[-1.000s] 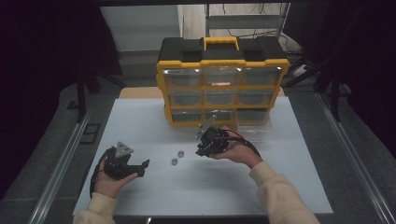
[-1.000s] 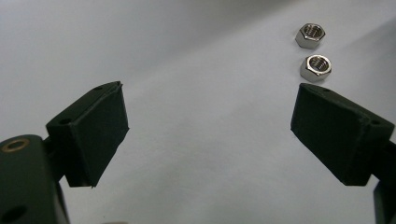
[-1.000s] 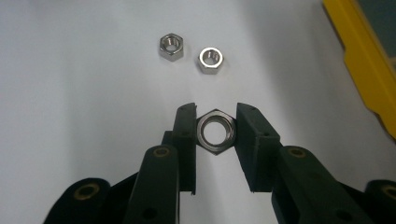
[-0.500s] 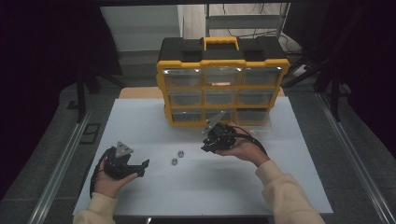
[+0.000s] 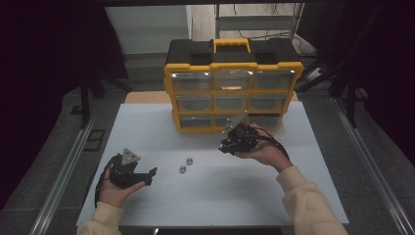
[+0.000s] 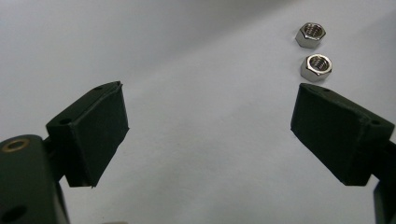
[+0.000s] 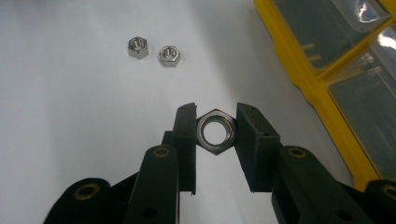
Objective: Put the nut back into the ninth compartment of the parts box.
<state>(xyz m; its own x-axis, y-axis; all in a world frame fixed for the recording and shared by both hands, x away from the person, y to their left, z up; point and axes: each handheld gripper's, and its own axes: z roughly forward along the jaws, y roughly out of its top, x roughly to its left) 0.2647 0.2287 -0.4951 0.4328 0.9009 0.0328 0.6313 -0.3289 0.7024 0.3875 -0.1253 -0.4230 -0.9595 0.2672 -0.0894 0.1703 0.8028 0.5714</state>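
Observation:
My right gripper is shut on a steel hex nut, pinched flat between its black pads above the white table. In the high view that right gripper hovers just in front of the yellow drawer organizer. Two more hex nuts lie side by side on the table beyond it, seen in the high view as the far nut and the near nut. My left gripper stands wide open, nothing between its pads, with both nuts ahead to its right. In the high view the left gripper rests low at the table's front left.
The organizer has a black lid, a yellow handle and clear drawers in three rows; it stands at the back of the white table. Its yellow frame runs along the right of the right gripper view. Metal rails flank the table.
My right gripper has carried the nut up and to the right, toward the organizer's bottom row. The left gripper and the two loose nuts have stayed put.

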